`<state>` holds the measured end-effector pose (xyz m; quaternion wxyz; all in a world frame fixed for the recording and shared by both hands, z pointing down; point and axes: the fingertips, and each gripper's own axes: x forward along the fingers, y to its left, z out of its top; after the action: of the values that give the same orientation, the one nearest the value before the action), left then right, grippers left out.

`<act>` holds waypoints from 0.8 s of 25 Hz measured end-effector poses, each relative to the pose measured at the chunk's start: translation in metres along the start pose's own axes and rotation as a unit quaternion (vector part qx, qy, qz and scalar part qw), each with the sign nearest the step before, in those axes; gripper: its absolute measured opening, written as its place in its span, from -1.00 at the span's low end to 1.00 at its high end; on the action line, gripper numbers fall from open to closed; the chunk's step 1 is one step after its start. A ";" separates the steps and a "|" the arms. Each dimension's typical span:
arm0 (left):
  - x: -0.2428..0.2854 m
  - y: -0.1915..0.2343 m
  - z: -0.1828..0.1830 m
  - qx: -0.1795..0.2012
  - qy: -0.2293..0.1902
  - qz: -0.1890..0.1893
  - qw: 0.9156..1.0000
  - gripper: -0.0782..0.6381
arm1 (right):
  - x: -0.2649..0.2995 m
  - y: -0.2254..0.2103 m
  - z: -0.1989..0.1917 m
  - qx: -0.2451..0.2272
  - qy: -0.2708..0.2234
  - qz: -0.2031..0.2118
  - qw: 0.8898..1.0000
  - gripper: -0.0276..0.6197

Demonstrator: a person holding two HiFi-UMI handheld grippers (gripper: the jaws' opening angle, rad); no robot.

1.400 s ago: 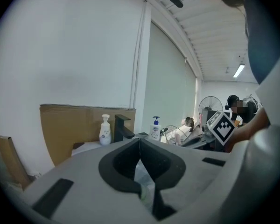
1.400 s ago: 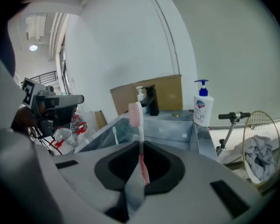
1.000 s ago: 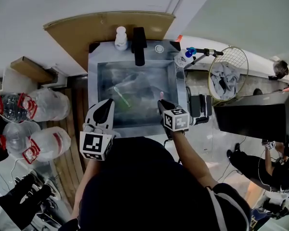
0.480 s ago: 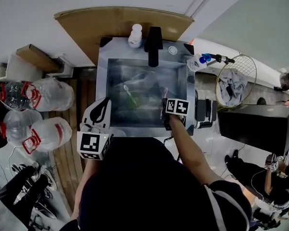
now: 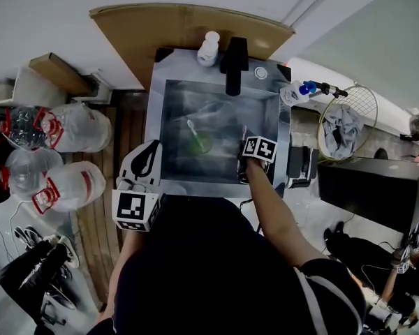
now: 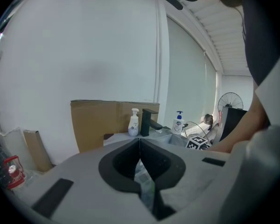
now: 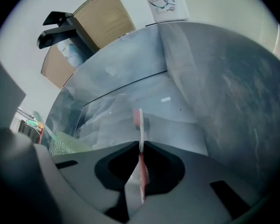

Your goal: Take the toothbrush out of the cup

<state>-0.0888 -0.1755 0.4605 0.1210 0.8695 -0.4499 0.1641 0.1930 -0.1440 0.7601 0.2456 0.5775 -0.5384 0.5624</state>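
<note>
A green cup stands on the floor of the steel sink, and a white and green toothbrush sticks out of it. In the right gripper view the cup shows at the lower left. My right gripper is inside the sink near its right wall, shut on a pink toothbrush whose head points away from the jaws. My left gripper hovers over the sink's front left rim, apart from the cup. Its jaws are shut with nothing in them.
A black faucet and a white soap bottle stand on the sink's back rim. A blue-capped bottle is at its right corner. Big water jugs lie left, with brown cardboard behind and a wire basket to the right.
The head view has shifted, so the sink sits further right and higher. My right gripper stays shut on the pink toothbrush, now deeper in the sink. The left gripper has barely moved.
</note>
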 end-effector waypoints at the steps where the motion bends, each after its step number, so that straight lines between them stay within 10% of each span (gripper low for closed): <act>1: -0.001 0.000 0.000 0.000 -0.001 0.000 1.000 -0.72 | 0.001 0.001 -0.001 -0.001 0.001 0.002 1.000 -0.79; 14: -0.003 -0.010 0.000 0.000 -0.008 -0.012 1.000 -0.72 | -0.052 0.028 0.011 -0.033 -0.098 0.027 0.994 -0.79; 20: -0.002 -0.022 0.002 0.005 -0.010 -0.023 1.000 -0.72 | -0.090 0.082 0.025 -0.162 -0.158 0.069 0.972 -0.79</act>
<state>-0.0716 -0.1629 0.4563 0.1158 0.8820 -0.4296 0.1552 0.1482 -0.1599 0.6449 0.2083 0.5733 -0.6927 0.3848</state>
